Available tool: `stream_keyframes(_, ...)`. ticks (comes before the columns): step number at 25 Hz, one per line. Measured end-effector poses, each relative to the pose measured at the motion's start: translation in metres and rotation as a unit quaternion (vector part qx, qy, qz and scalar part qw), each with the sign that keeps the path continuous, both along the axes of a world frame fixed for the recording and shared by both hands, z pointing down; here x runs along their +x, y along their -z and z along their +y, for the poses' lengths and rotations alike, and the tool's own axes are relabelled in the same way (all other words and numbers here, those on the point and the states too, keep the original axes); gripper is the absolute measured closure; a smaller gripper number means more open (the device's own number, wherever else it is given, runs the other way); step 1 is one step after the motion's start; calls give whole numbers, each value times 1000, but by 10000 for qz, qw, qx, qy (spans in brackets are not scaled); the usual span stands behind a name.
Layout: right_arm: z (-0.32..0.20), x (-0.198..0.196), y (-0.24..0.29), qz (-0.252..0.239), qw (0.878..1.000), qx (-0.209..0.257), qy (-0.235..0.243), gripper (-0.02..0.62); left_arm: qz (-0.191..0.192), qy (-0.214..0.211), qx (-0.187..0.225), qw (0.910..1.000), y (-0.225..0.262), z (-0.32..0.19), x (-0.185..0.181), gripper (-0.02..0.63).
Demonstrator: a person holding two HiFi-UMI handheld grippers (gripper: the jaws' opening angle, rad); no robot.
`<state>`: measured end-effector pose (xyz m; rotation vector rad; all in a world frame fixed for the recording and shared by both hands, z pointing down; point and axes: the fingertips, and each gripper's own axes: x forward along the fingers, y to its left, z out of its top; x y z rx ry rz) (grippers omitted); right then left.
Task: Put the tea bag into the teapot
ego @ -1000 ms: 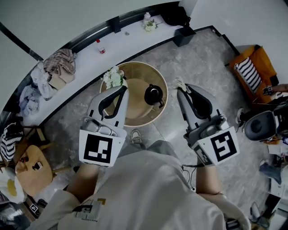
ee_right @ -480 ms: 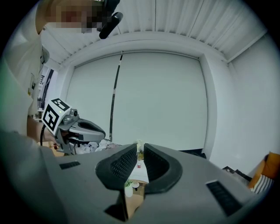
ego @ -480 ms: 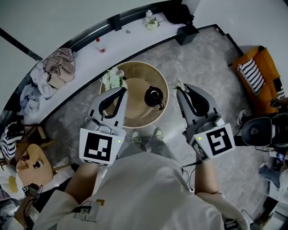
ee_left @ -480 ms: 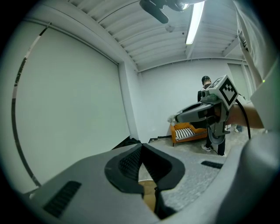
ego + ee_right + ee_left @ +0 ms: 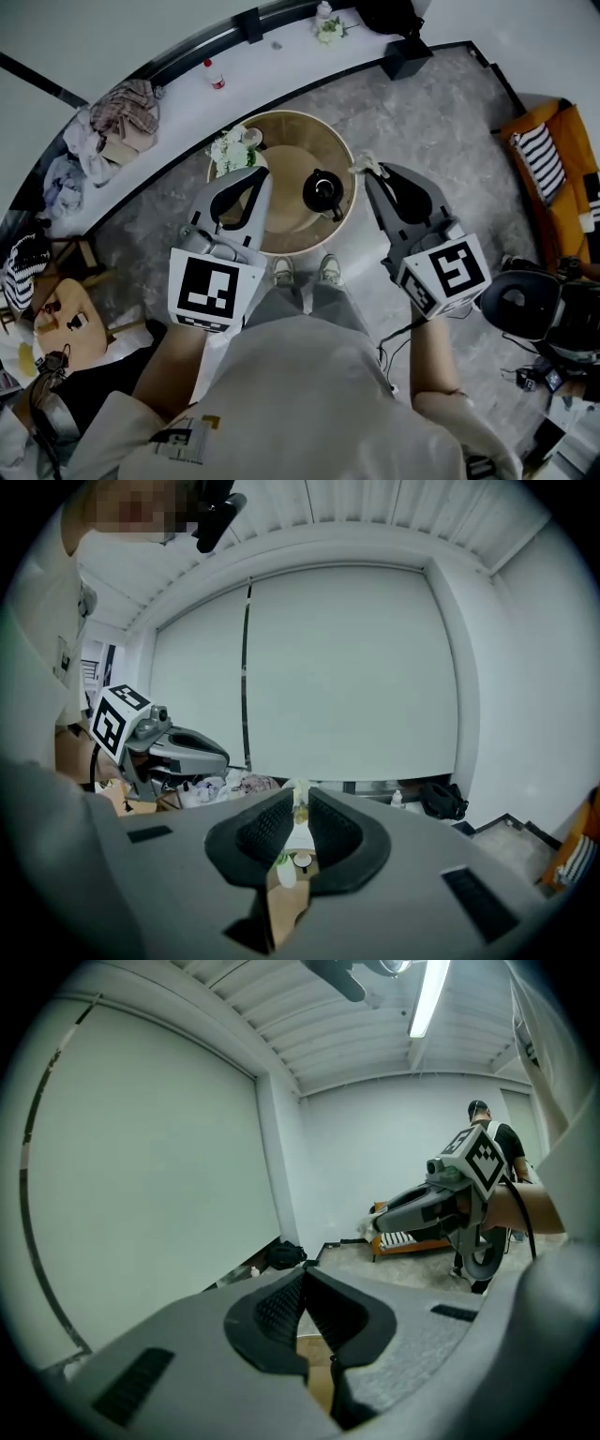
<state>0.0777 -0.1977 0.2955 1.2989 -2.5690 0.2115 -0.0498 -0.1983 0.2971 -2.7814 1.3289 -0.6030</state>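
A black teapot (image 5: 323,193) stands on the right half of a round wooden table (image 5: 281,246). My right gripper (image 5: 367,172) hangs at the table's right rim, just right of the teapot, shut on a small pale tea bag (image 5: 364,167). In the right gripper view the tea bag (image 5: 300,805) shows as a pale strip pinched between the dark pads (image 5: 330,829). My left gripper (image 5: 260,172) hovers over the table's left half with its jaws shut and nothing in them. In the left gripper view its pads (image 5: 281,1309) meet at the tips.
A bunch of white flowers (image 5: 232,148) stands at the table's back left edge. Behind the table a long white counter (image 5: 187,103) carries piled clothes (image 5: 117,117) and a small bottle (image 5: 216,79). An orange sofa (image 5: 553,178) and dark equipment (image 5: 520,305) are at the right.
Both grippers have moved forward toward the table. The right gripper with the tea bag now reaches the table's rim beside the teapot.
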Motion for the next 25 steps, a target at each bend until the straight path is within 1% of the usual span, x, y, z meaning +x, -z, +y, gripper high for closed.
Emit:
stream_keyframes(4,-19,4,-32,263,9994,-227,16,549,-113,40,-138,9998,-23,-17,5,598)
stream_keyframes(8,-31,3,-69,385,9977,-558,88,549,-239,33,-262,9994,-48,-28,10,598)
stream_keyframes(15,-48,-16,-133,701,9911,-1105,258,549,-327,5,-723,9968,-104,-41,10,598)
stream_keyframes(20,-60,-10,-187,893,9845,-1481,282,549,-409,-100,-1030,9938,-150,-57,27,598)
stream_keyframes(25,-73,-4,-231,1050,9790,-1732,223,549,-506,-193,-1253,9906,-186,-72,42,598)
